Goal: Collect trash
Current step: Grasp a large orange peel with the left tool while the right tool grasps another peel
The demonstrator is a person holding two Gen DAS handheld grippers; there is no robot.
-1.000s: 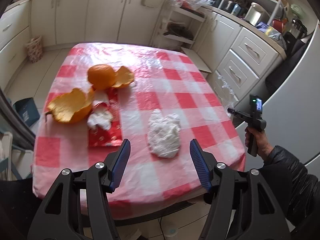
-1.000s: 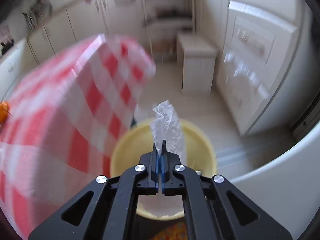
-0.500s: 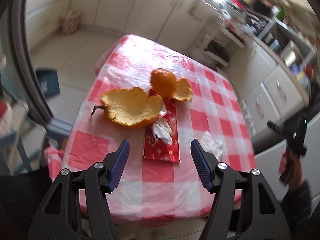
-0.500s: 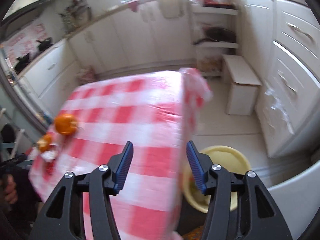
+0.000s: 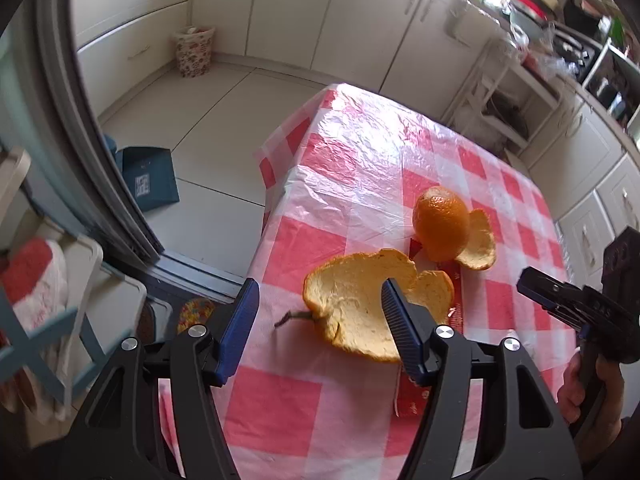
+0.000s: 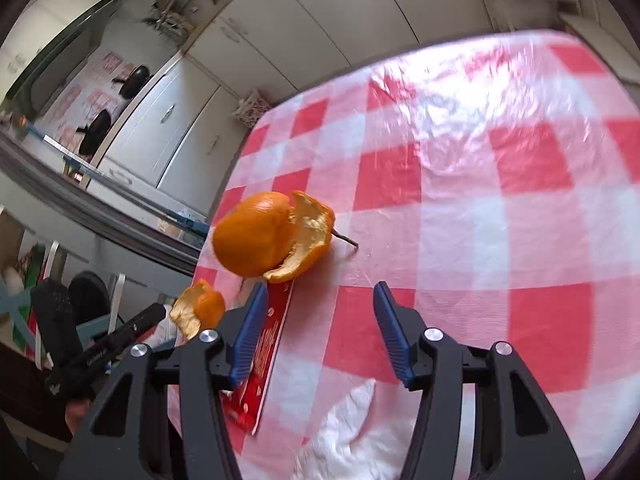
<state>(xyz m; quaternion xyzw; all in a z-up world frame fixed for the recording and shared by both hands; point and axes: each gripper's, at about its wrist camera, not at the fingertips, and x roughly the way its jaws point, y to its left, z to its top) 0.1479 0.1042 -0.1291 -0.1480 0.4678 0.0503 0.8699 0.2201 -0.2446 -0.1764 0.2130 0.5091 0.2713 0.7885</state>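
Note:
On the red-checked tablecloth (image 5: 360, 168) a large orange peel (image 5: 352, 304) lies cup-up near the front corner. My left gripper (image 5: 320, 304) hovers open over it, its right finger overlapping the peel without pressing it. Behind the peel stand an orange (image 5: 440, 228) and a smaller peel (image 5: 482, 246). My right gripper (image 6: 320, 292) hangs above bare cloth, its jaws closing with nothing between them. Before it are the orange (image 6: 252, 236), the smaller peel (image 6: 308, 240), a red wrapper (image 6: 272, 336) and a crumpled white tissue (image 6: 352, 432). The big peel (image 6: 200, 312) shows at the left.
A person's hand carries the right gripper (image 5: 536, 290) at the table's right side. The left gripper (image 6: 152, 316) shows low on the left. On the floor stand a floral basket (image 5: 192, 52) and a teal box (image 5: 148, 176). A chair (image 5: 36, 288) and a door frame (image 5: 80, 120) are at the left.
The right gripper let go of the tissue over the yellow bin, opened and swung back above the table. The left gripper moved from the white tissue leftwards to the big peel.

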